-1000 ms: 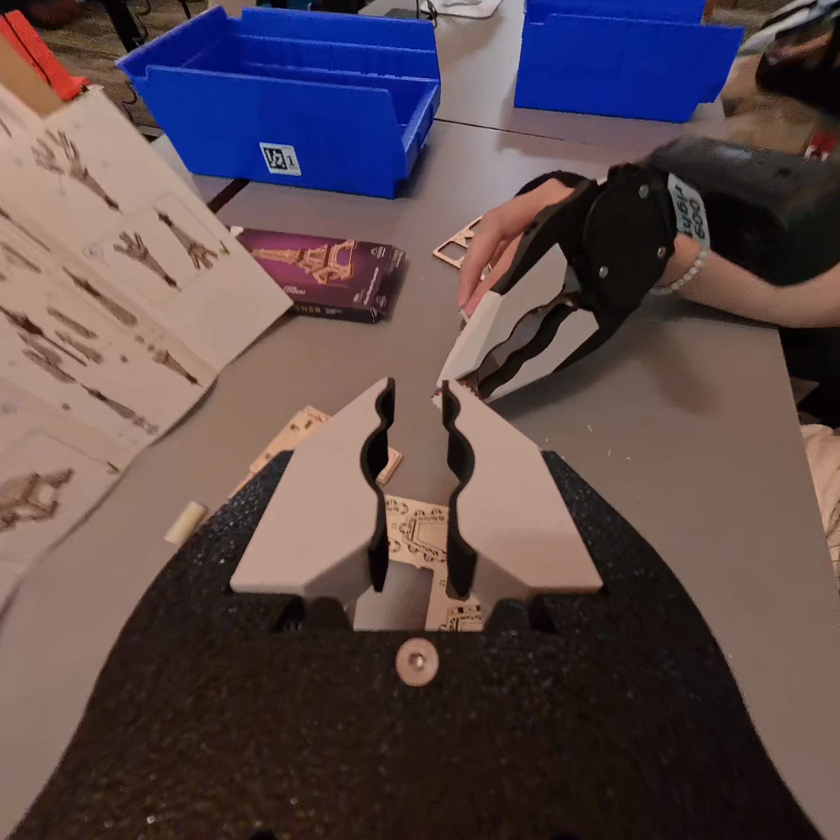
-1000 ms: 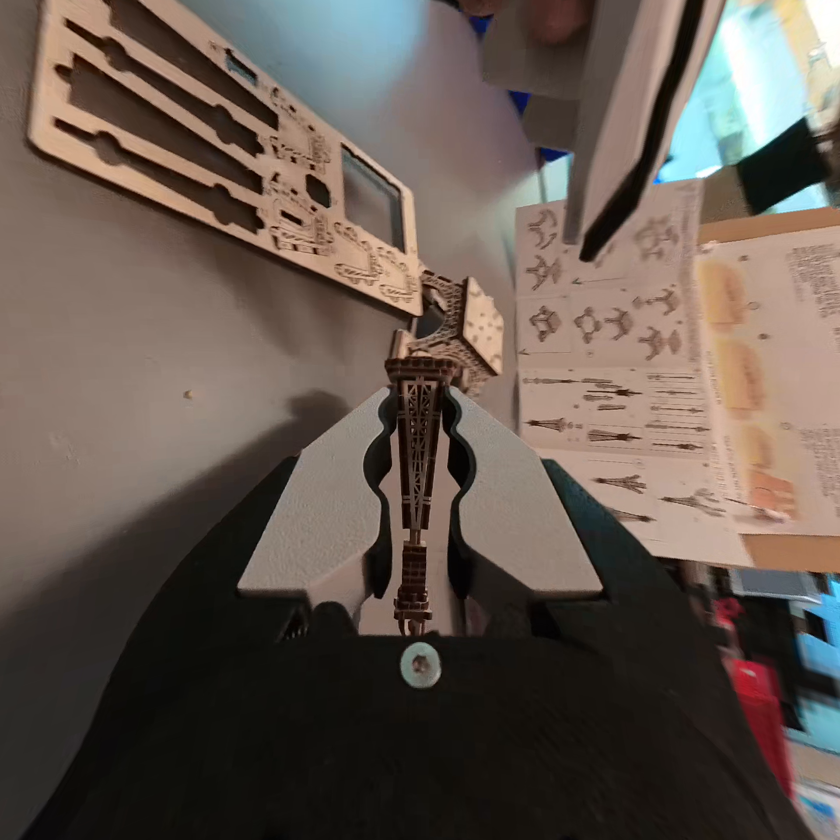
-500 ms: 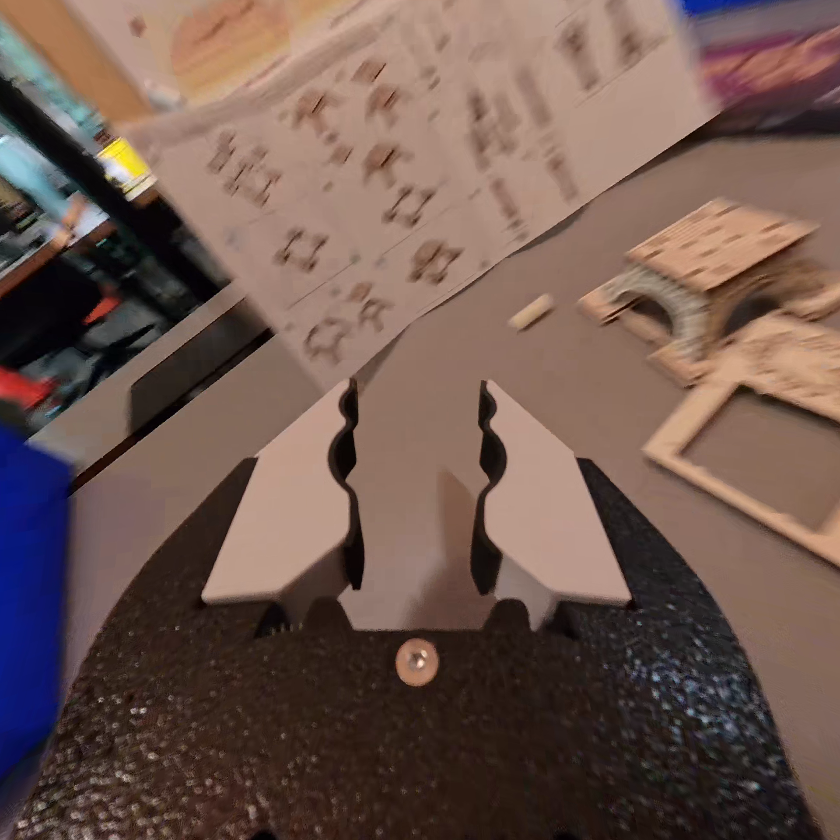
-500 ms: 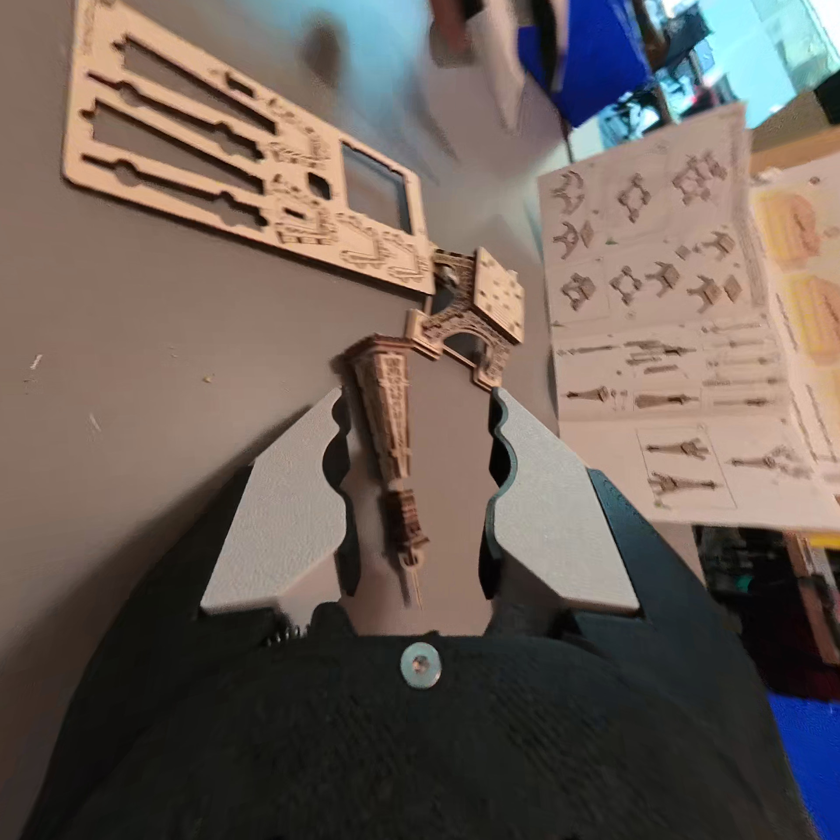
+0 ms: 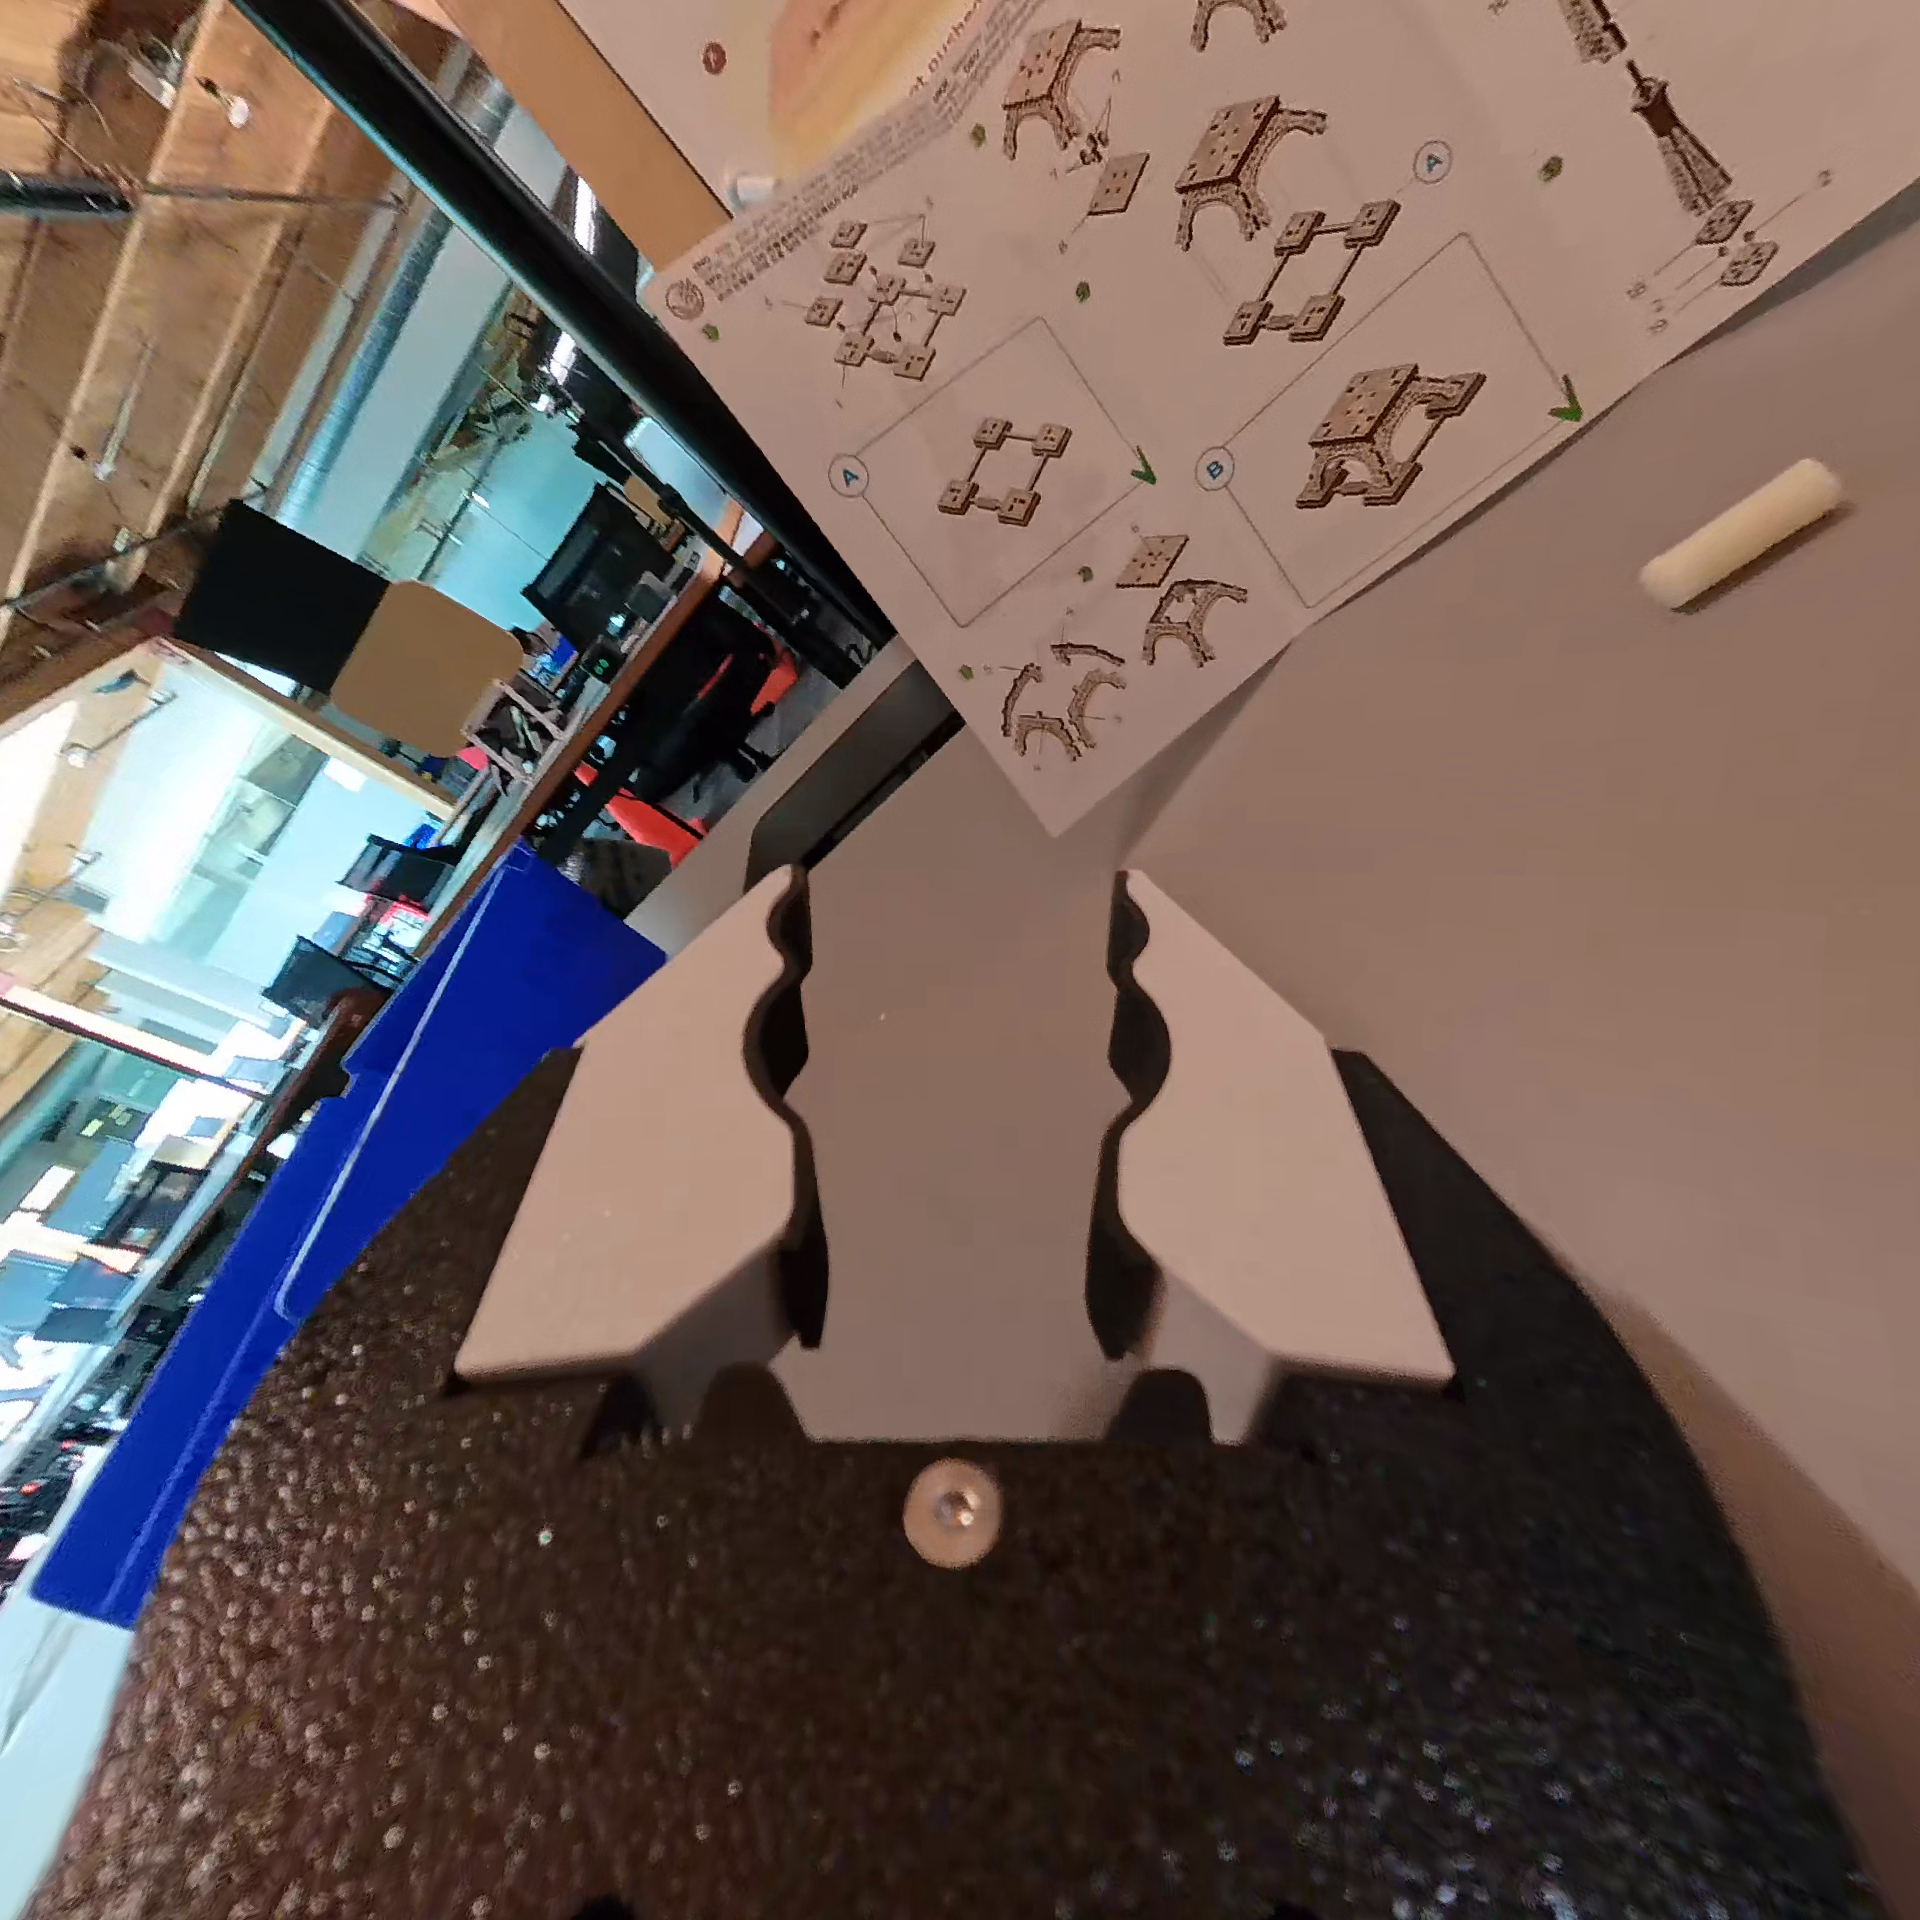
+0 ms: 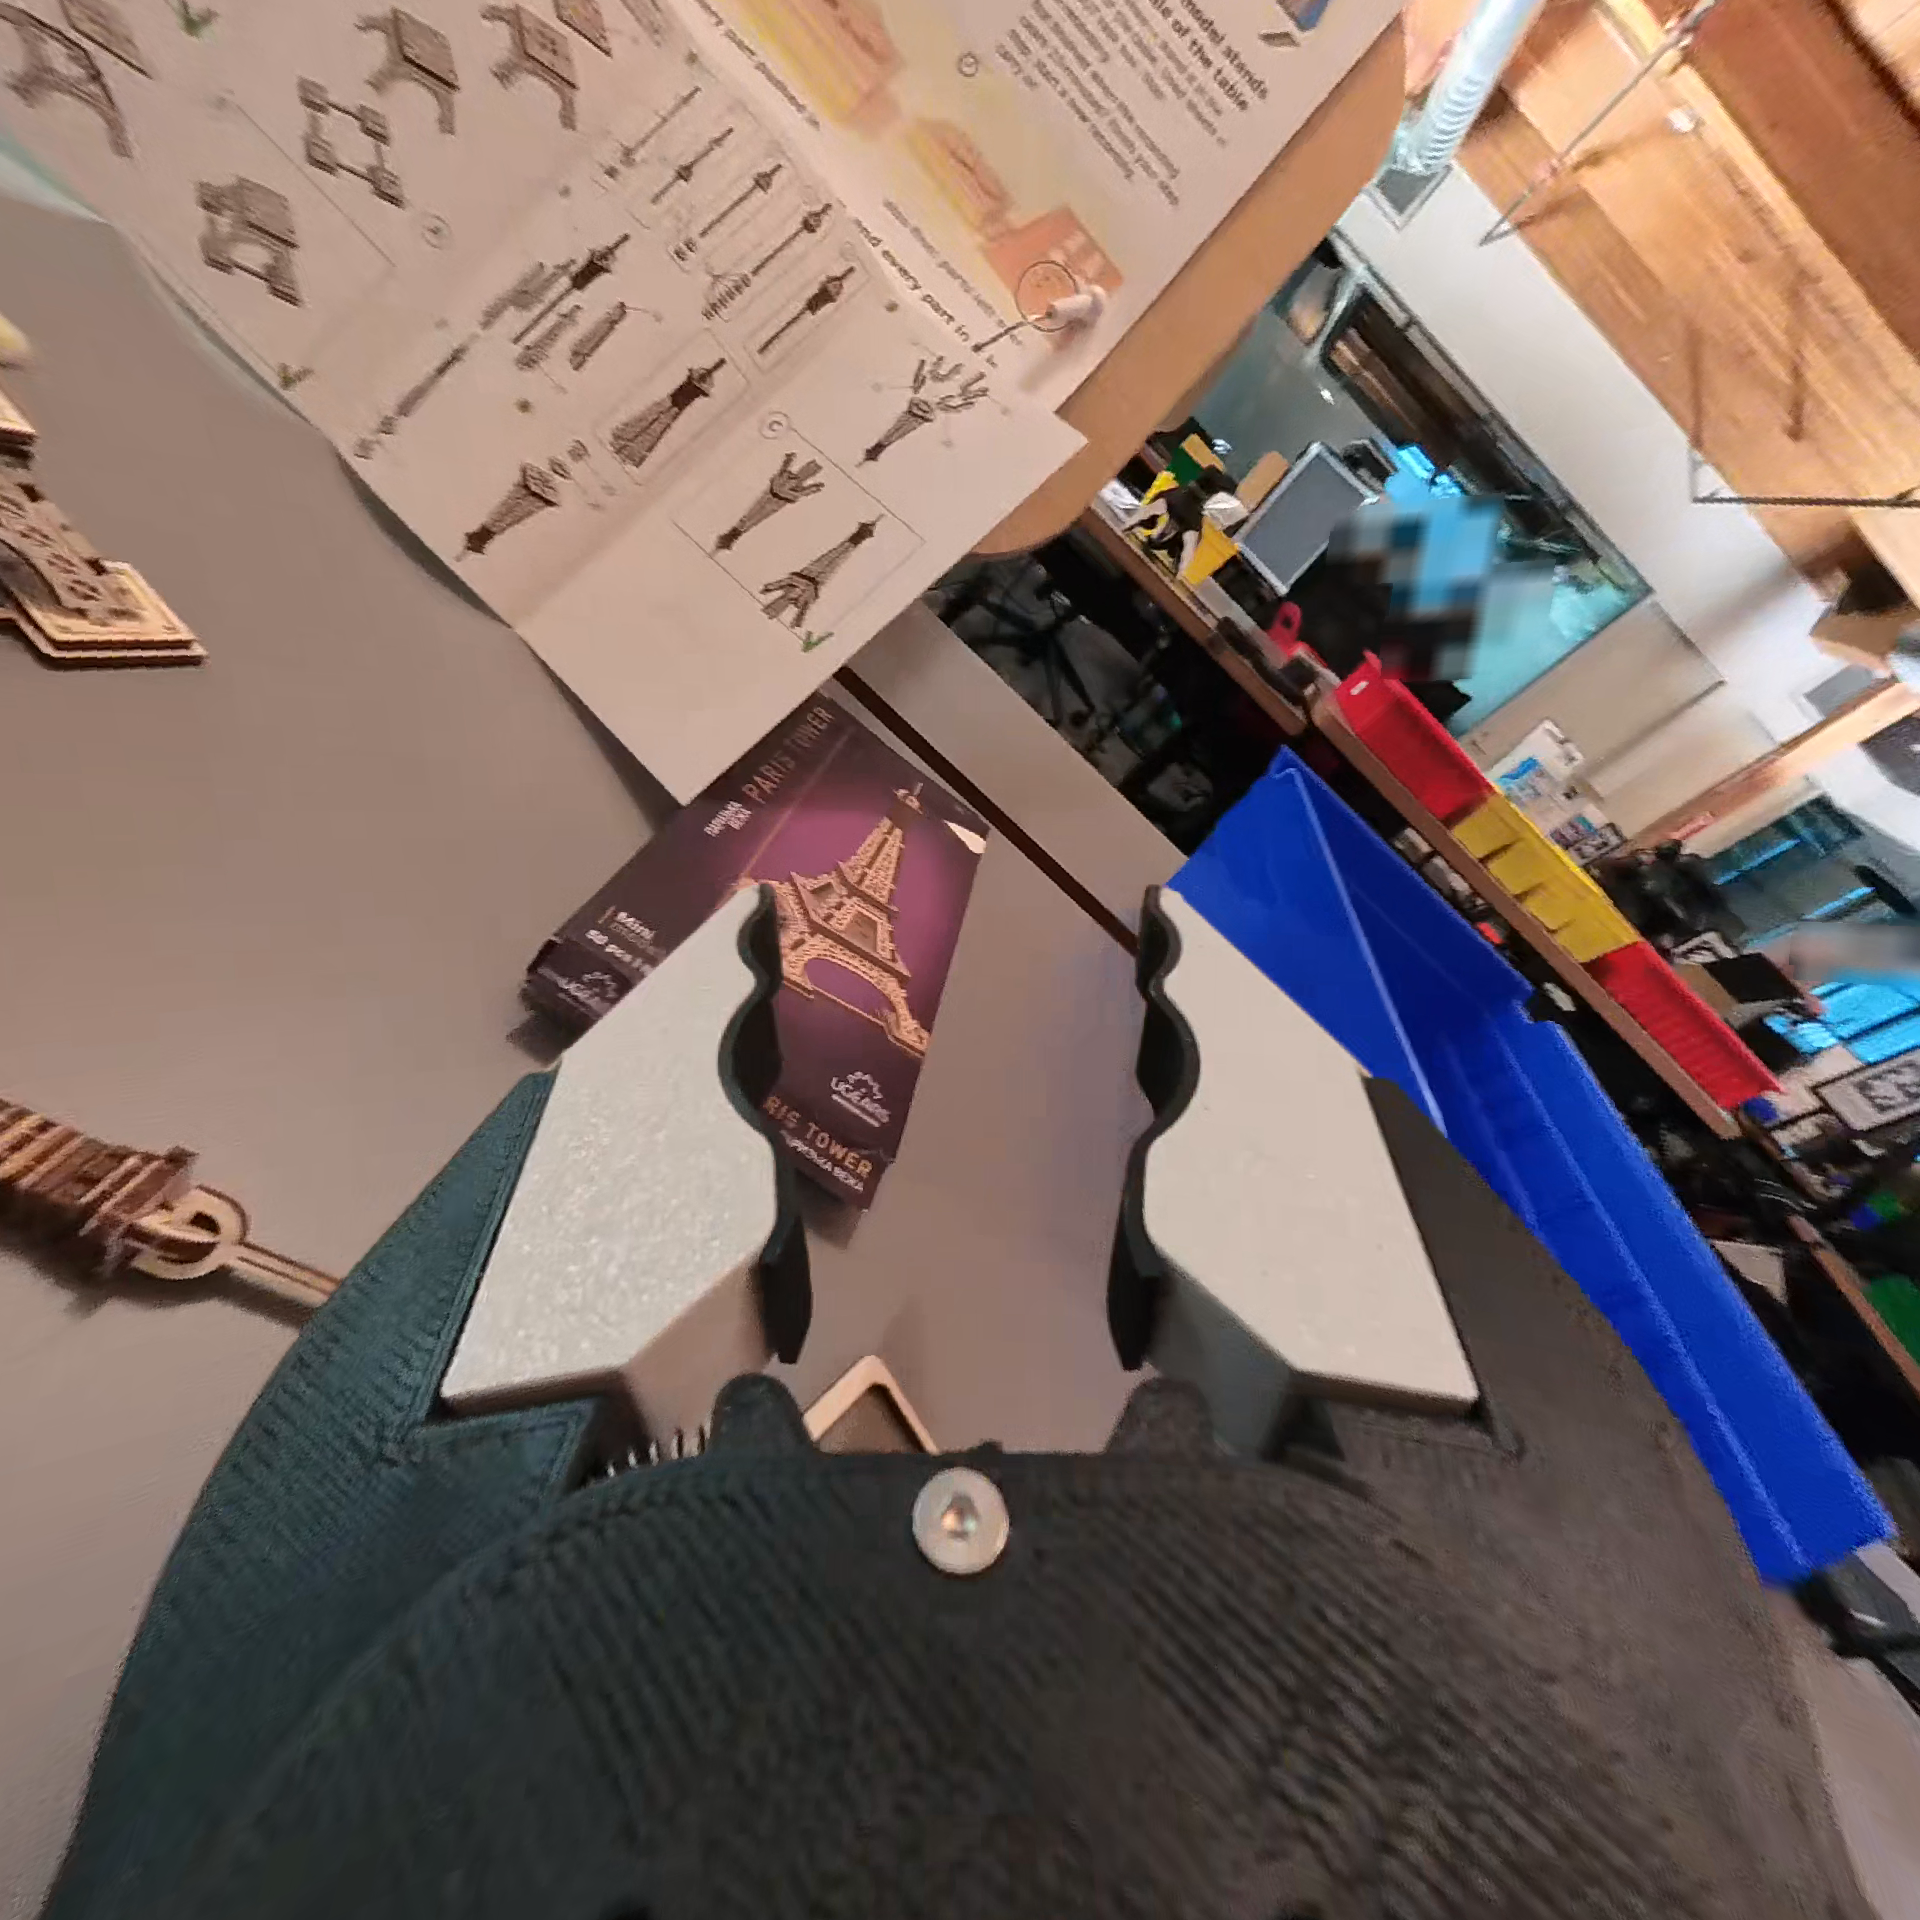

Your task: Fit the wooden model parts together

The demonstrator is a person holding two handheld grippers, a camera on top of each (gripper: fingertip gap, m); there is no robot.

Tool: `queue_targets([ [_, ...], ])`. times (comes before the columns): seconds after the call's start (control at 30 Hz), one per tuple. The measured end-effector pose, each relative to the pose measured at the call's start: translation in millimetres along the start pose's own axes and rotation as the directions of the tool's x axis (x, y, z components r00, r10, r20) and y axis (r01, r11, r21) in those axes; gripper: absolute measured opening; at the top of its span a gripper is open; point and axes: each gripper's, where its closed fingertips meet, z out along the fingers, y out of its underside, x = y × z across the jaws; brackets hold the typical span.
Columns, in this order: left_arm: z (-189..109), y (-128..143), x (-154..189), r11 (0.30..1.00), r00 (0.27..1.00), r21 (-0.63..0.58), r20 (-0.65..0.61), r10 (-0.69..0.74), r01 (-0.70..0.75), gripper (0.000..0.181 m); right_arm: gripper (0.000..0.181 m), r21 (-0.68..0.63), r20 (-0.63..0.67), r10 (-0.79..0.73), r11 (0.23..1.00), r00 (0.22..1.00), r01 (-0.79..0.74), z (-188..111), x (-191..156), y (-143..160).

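Observation:
My left gripper (image 5: 956, 883) is open and empty, low over the bare grey table (image 5: 1558, 935). My right gripper (image 6: 951, 904) is open and empty. The wooden tower spire (image 6: 114, 1210) lies on the table at the left edge of the right wrist view, apart from the gripper. Part of the wooden tower base (image 6: 73, 592) shows at the upper left edge of that view. A corner of a wooden sheet frame (image 6: 873, 1408) shows between the right gripper's finger roots.
The paper instruction sheet (image 5: 1195, 364) lies ahead of the left gripper, and shows in the right wrist view (image 6: 582, 312). A small white peg (image 5: 1740, 532) lies on the table. A purple kit box (image 6: 831, 987) and a blue bin (image 6: 1455, 1091) lie ahead of the right gripper. A blue bin (image 5: 343, 1195) stands left. About 40 centimetres separates my left fingertips from my right. The small white peg (image 5: 1740, 532) lies around 12 centimetres away from my left fingertips.
My right gripper has opened and let go of the tower spire, which now lies on the table to its left. Both grippers have swung away from the wooden parts.

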Motion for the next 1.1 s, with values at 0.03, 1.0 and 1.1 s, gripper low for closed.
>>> queue_targets([
  [0.03, 0, -1, -1, 1.0, 1.0, 0.005, 0.011, 0.015, -0.015, 0.055, 0.067, -0.002, -0.023, -0.013, 1.0, 1.0, 0.013, 0, 2, 0],
  [1.0, -7, -15, 14, 0.999, 0.996, 0.047, -0.081, 0.031, -0.028, 0.046, 0.058, 0.026, -0.03, -0.096, 0.995, 0.995, 0.097, 0, -7, -7],
  [1.1, -7, -15, 18, 0.998, 0.995, 0.046, -0.091, 0.04, -0.036, 0.046, 0.057, 0.021, -0.019, -0.086, 0.996, 0.996, 0.087, 1, -9, -5],
])
